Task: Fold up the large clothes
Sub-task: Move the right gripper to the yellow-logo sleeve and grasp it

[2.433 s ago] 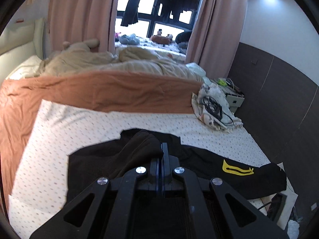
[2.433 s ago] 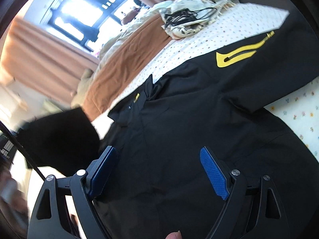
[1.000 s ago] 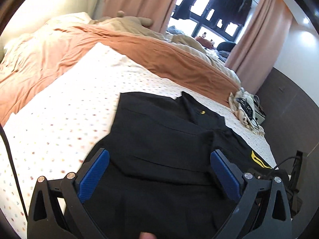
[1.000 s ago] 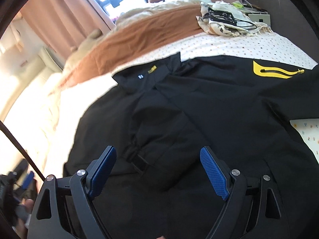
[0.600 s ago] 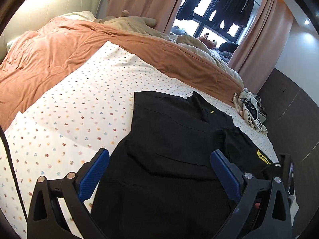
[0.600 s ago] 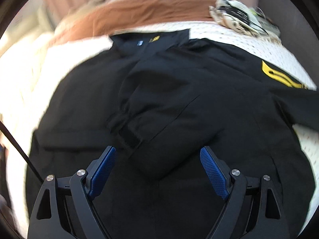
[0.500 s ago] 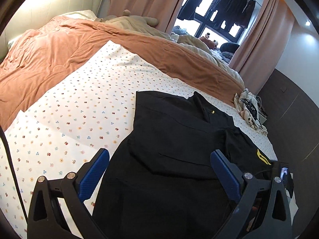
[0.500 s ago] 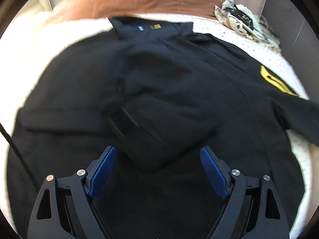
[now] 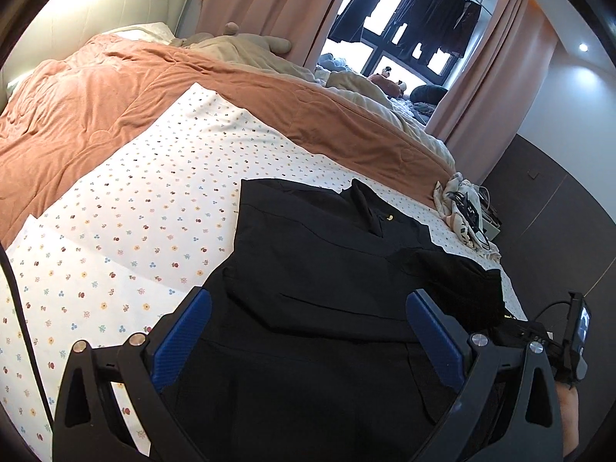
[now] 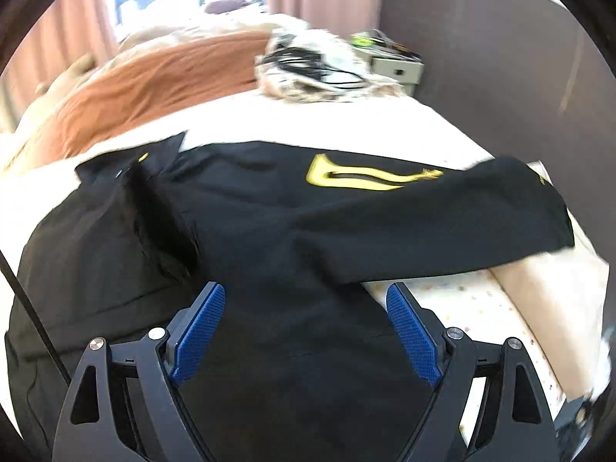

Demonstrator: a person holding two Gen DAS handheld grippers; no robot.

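A large black jacket (image 9: pixel 319 269) lies spread on the flowered bed sheet (image 9: pixel 134 223), its left sleeve folded across the body. In the right wrist view the jacket (image 10: pixel 269 231) shows a yellow logo (image 10: pixel 358 177) and its right sleeve (image 10: pixel 462 215) stretched toward the bed's right edge. My left gripper (image 9: pixel 308 331) is open and empty above the jacket's lower part. My right gripper (image 10: pixel 306 327) is open and empty above the jacket's right side, below the sleeve.
An orange-brown blanket (image 9: pixel 115 96) covers the far half of the bed. A pale cloth with black cables (image 10: pixel 315 65) lies at the far right corner, beside a small box (image 10: pixel 396 65). A dark wall (image 10: pixel 500 77) runs along the right edge.
The left gripper let go of the folded left sleeve and pulled back, open. The right gripper, open throughout, swung right toward the sleeve with the yellow logo.
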